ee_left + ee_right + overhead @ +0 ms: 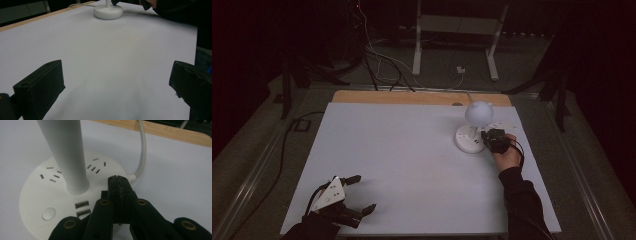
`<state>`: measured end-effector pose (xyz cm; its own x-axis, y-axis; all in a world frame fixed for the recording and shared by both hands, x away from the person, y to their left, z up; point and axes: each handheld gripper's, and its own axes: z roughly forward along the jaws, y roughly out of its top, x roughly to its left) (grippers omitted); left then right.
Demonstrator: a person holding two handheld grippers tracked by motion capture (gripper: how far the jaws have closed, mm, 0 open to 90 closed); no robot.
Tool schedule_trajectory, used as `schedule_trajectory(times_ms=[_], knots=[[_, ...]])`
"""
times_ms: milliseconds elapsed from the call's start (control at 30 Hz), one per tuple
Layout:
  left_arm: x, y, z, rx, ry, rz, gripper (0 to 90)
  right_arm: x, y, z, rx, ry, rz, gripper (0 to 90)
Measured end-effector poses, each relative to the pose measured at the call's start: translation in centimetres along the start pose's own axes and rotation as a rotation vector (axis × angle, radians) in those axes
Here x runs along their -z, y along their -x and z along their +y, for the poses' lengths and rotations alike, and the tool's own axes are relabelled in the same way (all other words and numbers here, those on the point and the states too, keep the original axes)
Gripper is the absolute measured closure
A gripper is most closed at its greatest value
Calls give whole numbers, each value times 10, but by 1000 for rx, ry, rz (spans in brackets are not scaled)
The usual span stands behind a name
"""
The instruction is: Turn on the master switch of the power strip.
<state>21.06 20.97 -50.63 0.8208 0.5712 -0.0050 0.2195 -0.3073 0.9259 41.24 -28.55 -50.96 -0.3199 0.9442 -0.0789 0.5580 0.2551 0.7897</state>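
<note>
Resting at the near left corner of the white table top, the left gripper is seen with its two black jaws spread wide apart, and nothing is held between them. In the left gripper view the same two jaws are shown at the bottom left and bottom right, with bare white surface between them. A grey three-cornered plate is carried on top of this gripper, and the dark sleeve of the person comes in from the bottom edge.

Farther away, on the right side of the table, the right gripper is held by the right hand, whose dark sleeve reaches in from the bottom right. In the right gripper view its jaws are pressed together, and their joined tips are placed over the edge of the round white base of the lamp. It cannot be told if the tips touch the base.

Socket slots, two USB ports and a round button are seen on this base. A white stem rises from its middle, and a round white head is carried on top. A white cable leaves the base toward the wooden far edge of the table. Beyond it, a dark floor with cables and a white frame is seen.
</note>
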Motion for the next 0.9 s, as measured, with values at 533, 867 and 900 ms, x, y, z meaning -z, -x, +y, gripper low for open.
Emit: schedule_trajectory(times_ms=[533,867,900], knots=[[0,0,0,0,4,-4,2,-1,-2,-3,7,12,-16,900],[-1,-1,0,1,0,3,3,0,-6,-1,63,-3,-37,900],[-1,-1,0,2,1,2,3,0,-6,-1,61,2,-28,900]])
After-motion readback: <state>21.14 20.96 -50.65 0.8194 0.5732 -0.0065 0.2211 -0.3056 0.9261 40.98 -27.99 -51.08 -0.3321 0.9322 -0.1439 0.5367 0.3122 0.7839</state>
